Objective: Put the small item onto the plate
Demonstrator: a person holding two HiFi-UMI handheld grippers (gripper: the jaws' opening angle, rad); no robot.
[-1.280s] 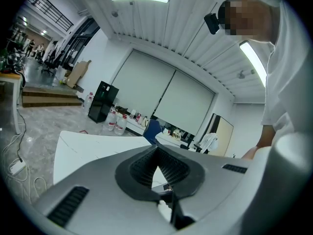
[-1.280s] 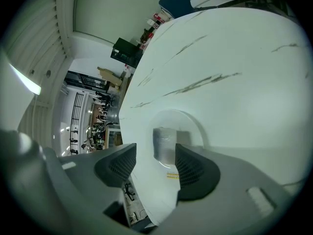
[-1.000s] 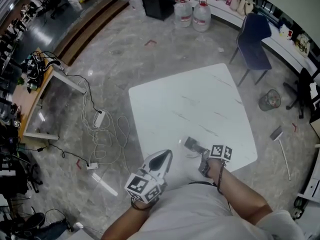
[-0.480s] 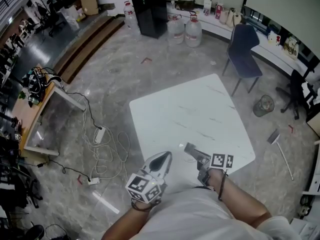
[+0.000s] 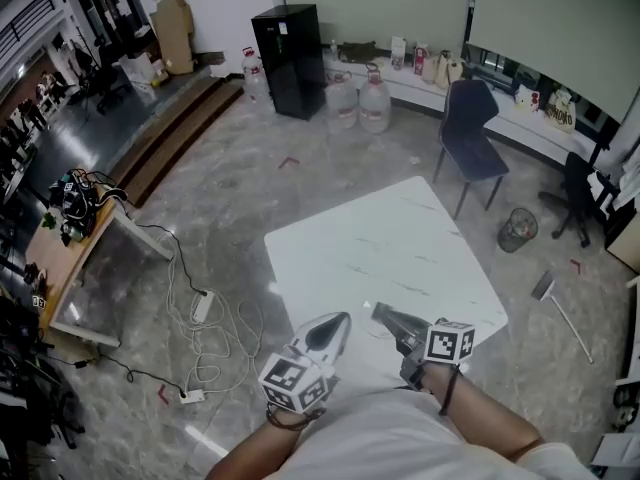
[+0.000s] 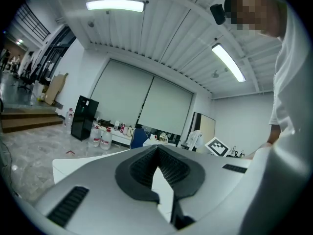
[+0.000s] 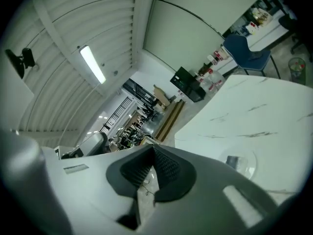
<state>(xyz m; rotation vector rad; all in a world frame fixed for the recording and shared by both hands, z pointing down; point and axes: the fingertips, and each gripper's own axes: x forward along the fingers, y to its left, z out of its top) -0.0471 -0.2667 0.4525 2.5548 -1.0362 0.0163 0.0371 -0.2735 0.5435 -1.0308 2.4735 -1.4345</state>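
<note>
Right claw [image 7: 152, 152] pressed together on nothing, and out at its three o'clock in the right gripper view the small item [image 7: 233, 160] lies on the plate [image 7: 248, 169] on the white surface [image 7: 254, 116], nearer this claw than the left claw [image 6: 157, 153], likewise pressed together and empty.

Small grey flat item [image 7: 232, 160] on clear round plate [image 7: 252, 169], at 6 o'clock edge of white marbled square table [image 5: 390, 238]. Dark blue plastic chair [image 5: 466, 128] at table's 1 o'clock, mesh waste bin [image 5: 516, 230] at 3, clear plastic water jugs [image 5: 375, 103] at 12.
</note>
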